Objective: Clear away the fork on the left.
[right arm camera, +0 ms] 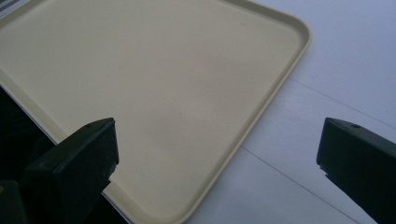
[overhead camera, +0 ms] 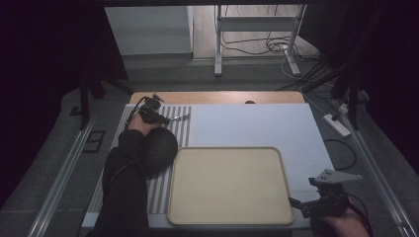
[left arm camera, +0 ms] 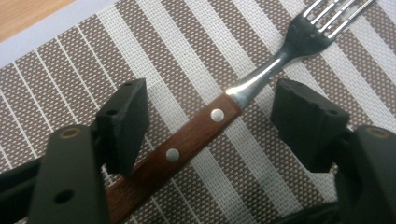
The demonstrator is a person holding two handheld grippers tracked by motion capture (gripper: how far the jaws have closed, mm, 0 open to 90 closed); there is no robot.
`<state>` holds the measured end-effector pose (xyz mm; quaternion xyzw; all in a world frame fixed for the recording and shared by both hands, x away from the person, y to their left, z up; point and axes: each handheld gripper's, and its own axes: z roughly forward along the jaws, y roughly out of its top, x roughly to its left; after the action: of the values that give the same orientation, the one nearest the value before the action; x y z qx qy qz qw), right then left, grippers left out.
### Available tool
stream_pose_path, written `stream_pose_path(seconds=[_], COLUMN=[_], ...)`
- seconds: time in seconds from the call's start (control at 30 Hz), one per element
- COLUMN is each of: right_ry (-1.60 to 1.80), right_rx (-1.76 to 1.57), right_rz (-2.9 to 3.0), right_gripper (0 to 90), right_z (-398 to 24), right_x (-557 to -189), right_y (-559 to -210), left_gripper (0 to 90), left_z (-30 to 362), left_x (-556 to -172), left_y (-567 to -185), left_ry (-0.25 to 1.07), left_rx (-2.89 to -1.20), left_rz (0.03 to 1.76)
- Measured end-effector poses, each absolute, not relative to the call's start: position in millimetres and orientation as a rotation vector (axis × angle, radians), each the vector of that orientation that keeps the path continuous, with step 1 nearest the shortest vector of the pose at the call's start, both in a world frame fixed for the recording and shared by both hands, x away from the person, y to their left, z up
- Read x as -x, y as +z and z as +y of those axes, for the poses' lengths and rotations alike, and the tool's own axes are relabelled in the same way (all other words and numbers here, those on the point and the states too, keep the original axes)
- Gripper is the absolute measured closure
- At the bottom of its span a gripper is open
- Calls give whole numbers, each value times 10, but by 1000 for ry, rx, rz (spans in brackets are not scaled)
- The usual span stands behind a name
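A fork (left arm camera: 196,133) with a brown riveted wooden handle and steel tines lies on a brown-and-white striped placemat (left arm camera: 70,70). My left gripper (left arm camera: 215,109) straddles the handle just below the steel neck. Its jaws stand apart: the left pad is at the handle's edge and the right pad is clear of it. In the high view this gripper (overhead camera: 165,120) is at the far left of the table, with the fork (overhead camera: 180,118) pointing right on the placemat (overhead camera: 183,133). My right gripper (overhead camera: 299,205) hovers open at the near right corner of a cream tray (overhead camera: 227,148), with nothing between its fingers (right arm camera: 93,144).
The cream tray (right arm camera: 280,88) is bare and lies near the table's front edge on a white sheet (overhead camera: 257,123). A wooden strip (overhead camera: 217,97) runs along the far edge. Beyond the table stand a metal frame and cables on the floor (overhead camera: 276,47).
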<state>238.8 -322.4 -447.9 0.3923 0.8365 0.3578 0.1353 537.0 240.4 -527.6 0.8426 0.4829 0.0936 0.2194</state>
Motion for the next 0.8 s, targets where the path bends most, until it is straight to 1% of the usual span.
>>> stream_pose_path(seconds=[0.03,0.07,0.17,0.23,0.27,0.3,0.37,0.4,0.5,0.6,0.63,0.7,0.77,0.8], right_ry=[1034,1034,1029,1023,1023,1025,1025,1025,1024,1026,1026,1034,1035,1035], right_rx=[-1134,-1134,-1130,-1128,-1128,-1125,-1125,-1127,-1127,-1127,-1127,-1127,-1128,-1128], right_rz=[2425,2425,2426,2427,2427,2428,2427,2427,2427,2428,2428,2426,2427,2427], right_gripper=[0,0,0,0,0,0,0,0,0,0,0,0,0,0], right_z=[-3222,-3222,-3218,-3214,-3214,-3213,-3213,-3214,-3215,-3215,-3215,-3217,-3219,-3219], right_x=[-2388,-2388,-2386,-2384,-2384,-2383,-2383,-2384,-2384,-2385,-2385,-2385,-2384,-2384], right_y=[-4479,-4479,-4480,-4479,-4479,-4479,-4479,-4480,-4478,-4478,-4478,-4480,-4479,-4479], left_gripper=[458,458,623,680,680,715,731,773,777,785,785,785,785,785], left_z=[2394,2382,2358,2360,2362,2373,2375,2371,2379,2390,2390,2379,2354,2343], left_x=[-5348,-5326,-5271,-5255,-5247,-5245,-5242,-5237,-5242,-5235,-5235,-5229,-5217,-5216], left_y=[-5266,-5258,-5244,-5238,-5234,-5229,-5228,-5226,-5228,-5230,-5230,-5220,-5195,-5184], left_ry=[268,267,251,238,234,210,211,220,234,320,320,380,476,494], left_rx=[-2345,-2361,-2397,-2416,-2430,-2446,-2457,-2466,-2488,-2497,-2497,-2512,-2537,-2548], left_rz=[1313,1286,1205,1173,1152,1113,1090,1079,1026,1014,1014,992,960,942])
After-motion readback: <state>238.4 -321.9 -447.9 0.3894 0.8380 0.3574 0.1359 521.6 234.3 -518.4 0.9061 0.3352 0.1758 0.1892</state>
